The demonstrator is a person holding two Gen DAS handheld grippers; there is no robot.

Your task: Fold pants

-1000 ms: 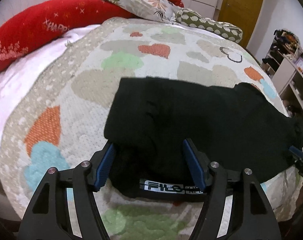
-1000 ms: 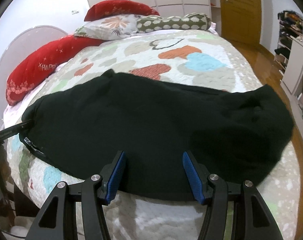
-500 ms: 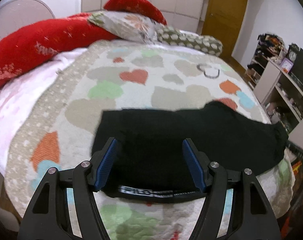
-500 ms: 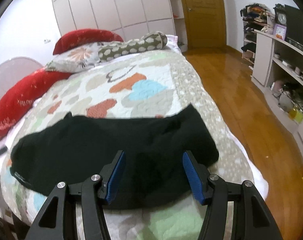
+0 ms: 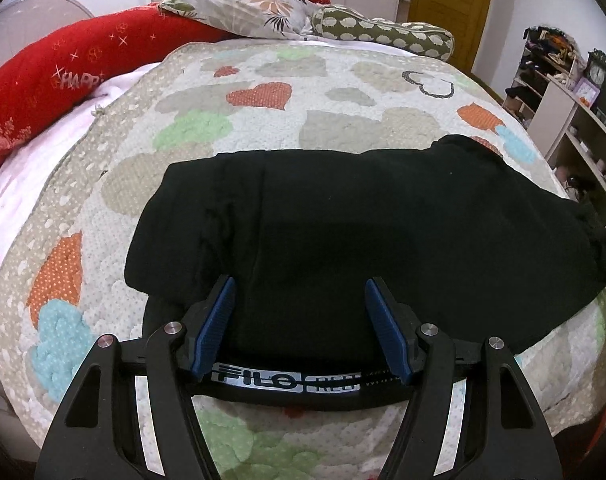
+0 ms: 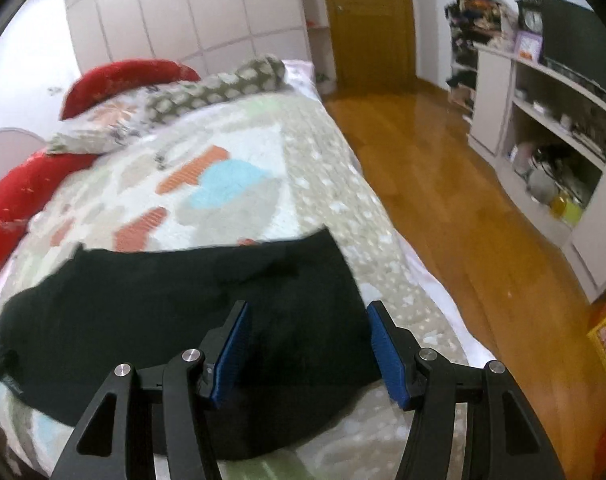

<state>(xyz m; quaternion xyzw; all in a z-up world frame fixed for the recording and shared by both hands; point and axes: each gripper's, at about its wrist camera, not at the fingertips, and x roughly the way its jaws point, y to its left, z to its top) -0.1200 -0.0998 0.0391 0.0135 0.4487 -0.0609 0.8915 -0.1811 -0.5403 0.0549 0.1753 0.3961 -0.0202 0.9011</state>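
room: bedroom, bed with heart-pattern quilt (image 5: 343, 92), wood floor (image 6: 443, 168) on its right side, shelf unit (image 6: 551, 120) by the wall
pants: black pants (image 5: 363, 220) lie flat across the near part of the quilt, stretched left to right, waistband (image 5: 287, 380) with white lettering at the near edge
left gripper: left gripper (image 5: 299, 320) angled down over the waistband end, blue pads wide apart, cloth seen between them; can't tell if the pads touch the cloth
right gripper: right gripper (image 6: 307, 344) angled down over the other end of the pants (image 6: 175, 312), pads apart, nothing pinched, view blurred
edges: pants' right end sits close to the bed's side edge in the right wrist view; near edge of the quilt just under both grippers
open room: bare quilt beyond the pants
far: red pillows (image 5: 63, 84), floral pillow (image 5: 243, 12), spotted bolster (image 5: 383, 36), wooden door (image 5: 451, 0), white wardrobe (image 6: 175, 12)
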